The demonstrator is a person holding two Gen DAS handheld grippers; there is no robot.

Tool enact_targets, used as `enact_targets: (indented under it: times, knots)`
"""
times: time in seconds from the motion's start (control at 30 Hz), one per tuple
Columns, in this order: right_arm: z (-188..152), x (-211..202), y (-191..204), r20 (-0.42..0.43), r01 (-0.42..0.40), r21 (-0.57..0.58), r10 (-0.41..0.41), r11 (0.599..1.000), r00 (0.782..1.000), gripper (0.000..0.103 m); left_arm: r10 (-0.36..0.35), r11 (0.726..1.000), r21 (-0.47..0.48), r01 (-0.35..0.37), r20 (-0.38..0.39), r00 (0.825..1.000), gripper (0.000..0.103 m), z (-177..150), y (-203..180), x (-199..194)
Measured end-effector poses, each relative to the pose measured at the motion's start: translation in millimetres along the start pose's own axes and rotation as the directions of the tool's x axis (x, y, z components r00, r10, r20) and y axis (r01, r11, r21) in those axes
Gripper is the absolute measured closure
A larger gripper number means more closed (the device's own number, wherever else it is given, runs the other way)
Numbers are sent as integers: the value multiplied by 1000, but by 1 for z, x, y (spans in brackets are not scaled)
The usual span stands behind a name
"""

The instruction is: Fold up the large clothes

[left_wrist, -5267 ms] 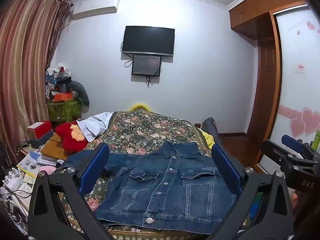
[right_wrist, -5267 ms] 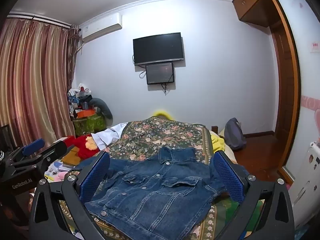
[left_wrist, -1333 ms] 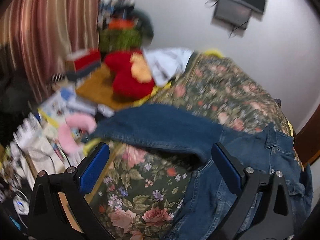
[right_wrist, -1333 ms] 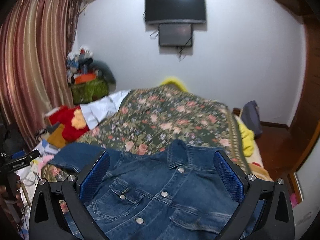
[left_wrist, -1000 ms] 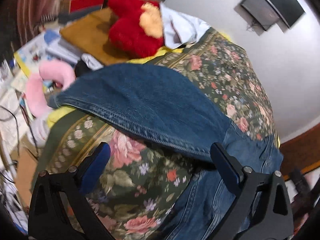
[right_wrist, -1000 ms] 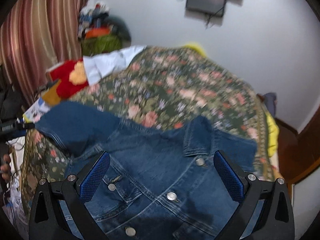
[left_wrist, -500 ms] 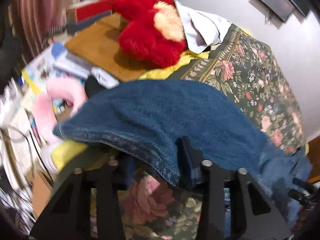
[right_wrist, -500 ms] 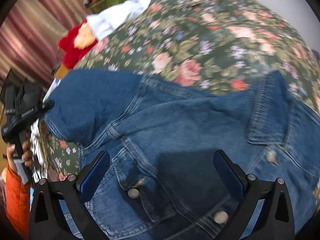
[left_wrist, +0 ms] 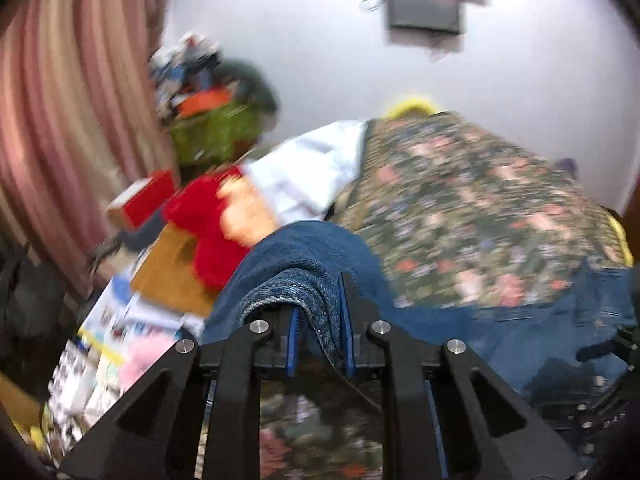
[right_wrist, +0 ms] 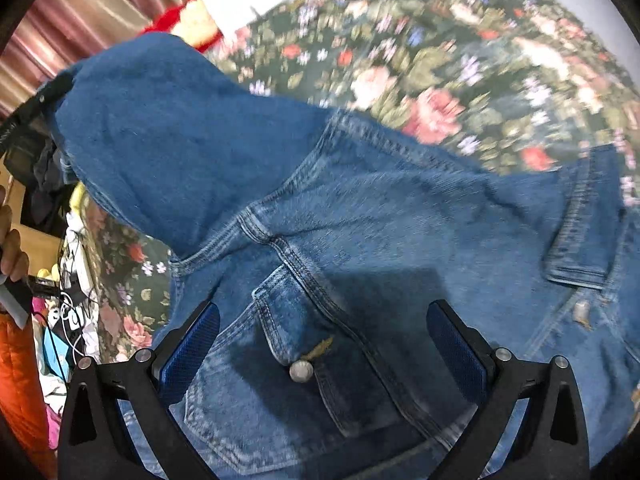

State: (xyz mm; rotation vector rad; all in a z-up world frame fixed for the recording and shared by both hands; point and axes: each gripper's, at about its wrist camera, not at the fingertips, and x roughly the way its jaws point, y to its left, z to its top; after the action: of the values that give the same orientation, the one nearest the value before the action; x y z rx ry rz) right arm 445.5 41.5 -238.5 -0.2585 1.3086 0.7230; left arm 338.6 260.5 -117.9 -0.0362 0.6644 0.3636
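The jacket (right_wrist: 360,240) lies on the bedspread (right_wrist: 460,52), its sleeve (left_wrist: 304,276) clamped in the left gripper (left_wrist: 318,324) at the bed's left side. The right gripper (right_wrist: 322,340) hovers over the chest pocket (right_wrist: 304,336), collar (right_wrist: 588,216) to its right.

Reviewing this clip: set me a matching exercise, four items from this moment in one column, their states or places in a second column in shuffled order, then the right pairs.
Column 1
1. left tongs
2. right tongs
3. denim jacket's sleeve
4. red plush toy

Column 2
A. open, above the jacket's chest pocket
B. beside the bed, near a white cloth
C. shut on a fold of denim
D. raised off the floral bedspread

Pairs: 1-C, 2-A, 3-D, 4-B
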Motion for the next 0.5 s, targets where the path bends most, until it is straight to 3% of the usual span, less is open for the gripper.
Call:
enact_targets:
  times: [0.17, 0.27, 0.4, 0.5]
  knots:
    - [-17, -49, -18, 83, 30, 35, -33, 999, 996, 0, -147, 983, 108, 147, -10, 989, 86, -2, -73, -10]
    - [-32, -76, -33, 118, 68, 61, -74, 996, 990, 0, -228, 958, 161, 238, -82, 970, 86, -22, -117, -5]
    - [-62, -103, -62, 138, 94, 106, -108, 990, 984, 0, -329, 915, 149, 374, -258, 908, 86, -62, -169, 17]
    - [-82, -113, -84, 135, 98, 154, -119, 983, 984, 0, -372, 888, 123, 443, -373, 850, 86, -92, -200, 31]
